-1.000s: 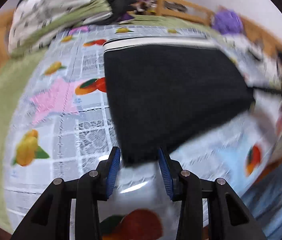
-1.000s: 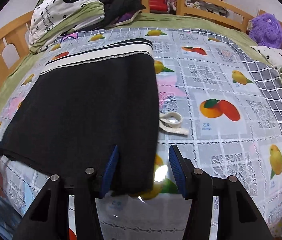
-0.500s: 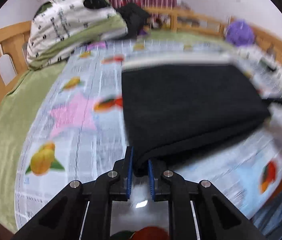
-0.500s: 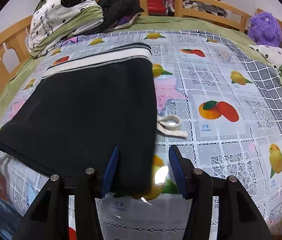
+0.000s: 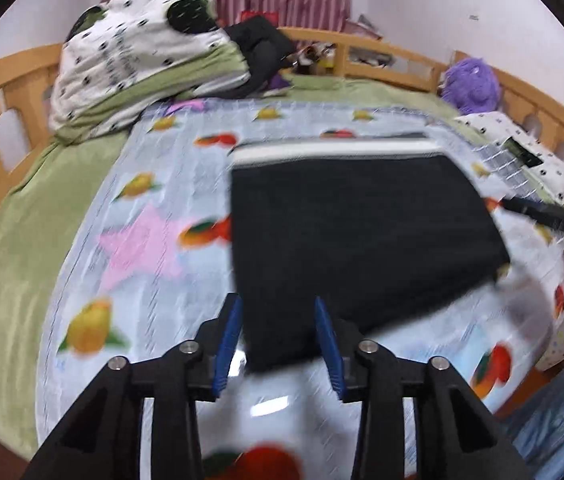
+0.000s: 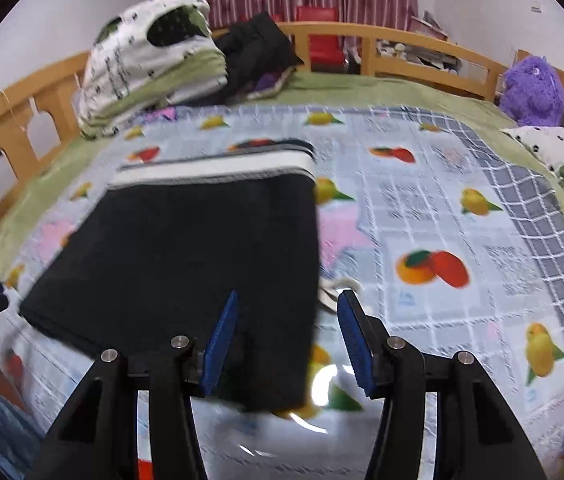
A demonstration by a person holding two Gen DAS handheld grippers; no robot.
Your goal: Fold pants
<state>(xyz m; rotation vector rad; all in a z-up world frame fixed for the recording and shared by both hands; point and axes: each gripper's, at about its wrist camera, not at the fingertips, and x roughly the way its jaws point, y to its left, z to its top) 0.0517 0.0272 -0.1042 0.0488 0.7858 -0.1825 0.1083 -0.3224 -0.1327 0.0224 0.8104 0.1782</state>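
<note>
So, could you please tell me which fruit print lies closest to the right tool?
The yellow fruit print beside the right tool, half hidden under the pants; others lie farther.

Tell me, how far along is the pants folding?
Mostly done, it seems: the black pants lie as a flat folded rectangle on the fruit-print sheet. Nothing is in hand; the left tool and right tool are both open at its near corners. Perhaps one more fold remains.

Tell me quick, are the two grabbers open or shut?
Left gripper: open, near corner of the black pants between its fingers.
Right gripper: open, straddling the pants' other near corner.
</note>
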